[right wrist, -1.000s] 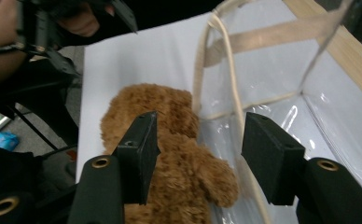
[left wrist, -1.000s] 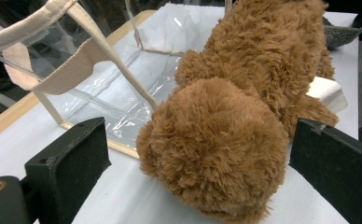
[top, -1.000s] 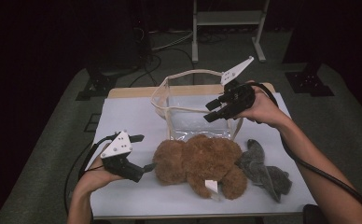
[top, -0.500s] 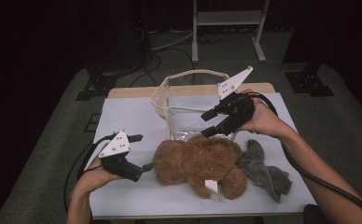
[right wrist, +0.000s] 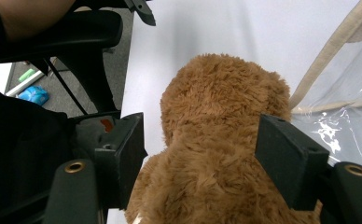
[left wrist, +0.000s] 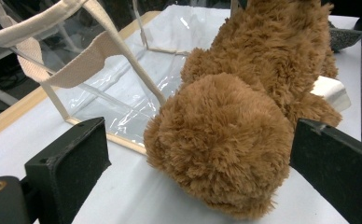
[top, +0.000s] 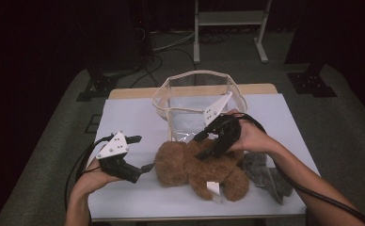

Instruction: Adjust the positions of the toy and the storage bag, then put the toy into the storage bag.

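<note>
A brown plush teddy bear (top: pixel 190 165) lies on its side on the white table cover (top: pixel 129 113). Its head (left wrist: pixel 226 140) points at my left gripper (top: pixel 144 153), which stands open with a jaw on each side of the head and a gap to the left jaw. My right gripper (top: pixel 202 147) hovers over the bear's back, just in front of the clear bag (top: pixel 194 101). Its jaws have just been opening and now straddle the bear's body (right wrist: pixel 216 140) without pressing on it.
The clear plastic bag with cream trim (left wrist: pixel 95 46) stands open behind the bear. A grey cloth (top: pixel 265 174) lies at the bear's right, under the right forearm. A white tag (top: pixel 213 188) sticks out of the bear near the table's front edge.
The right gripper has come down and toward the near left, from beside the bag's rim to over the bear, and its jaws stand wider. The left gripper has kept still.
</note>
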A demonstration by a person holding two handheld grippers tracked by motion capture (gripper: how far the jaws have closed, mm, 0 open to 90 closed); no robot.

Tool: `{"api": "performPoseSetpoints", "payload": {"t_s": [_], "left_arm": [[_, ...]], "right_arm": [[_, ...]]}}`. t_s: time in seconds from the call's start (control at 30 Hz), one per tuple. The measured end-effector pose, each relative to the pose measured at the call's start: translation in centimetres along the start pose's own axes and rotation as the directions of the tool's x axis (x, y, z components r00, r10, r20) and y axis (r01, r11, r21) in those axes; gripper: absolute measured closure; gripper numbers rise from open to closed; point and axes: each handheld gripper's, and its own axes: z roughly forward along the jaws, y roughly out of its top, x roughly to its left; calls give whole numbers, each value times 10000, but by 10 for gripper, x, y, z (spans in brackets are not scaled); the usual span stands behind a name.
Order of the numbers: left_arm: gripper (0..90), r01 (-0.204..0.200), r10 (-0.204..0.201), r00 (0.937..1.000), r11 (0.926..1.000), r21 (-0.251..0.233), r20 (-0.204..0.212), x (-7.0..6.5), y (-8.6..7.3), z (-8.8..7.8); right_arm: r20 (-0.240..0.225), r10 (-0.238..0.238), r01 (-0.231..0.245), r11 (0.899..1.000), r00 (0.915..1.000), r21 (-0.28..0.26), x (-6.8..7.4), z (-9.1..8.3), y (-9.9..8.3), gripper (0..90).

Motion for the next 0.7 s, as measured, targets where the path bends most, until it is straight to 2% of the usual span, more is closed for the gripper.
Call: {"api": "performPoseSetpoints", "payload": {"t_s": [0.27, 0.43, 0.63, 0.7], "left_arm": [[37, 126, -126, 9999, 9999, 21, 19, 0, -1, 1], [38, 64, -64, 10000, 10000, -6, 52, 0, 0, 2], [37, 78, -78, 10000, 10000, 0, 41, 2, -2, 0], [37, 129, -129, 9999, 9999, -23, 39, 2, -2, 0]], "right_arm": [[83, -90, 90, 10000, 9999, 10, 1, 4, -4, 298], [484, -310, 284, 9982, 9983, 532, 5, 15, -9, 270], [960, -371, 293, 9962, 9947, 814, 4, 26, -18, 255], [950, -296, 227, 9971, 9950, 732, 2, 28, -21, 254]]}}
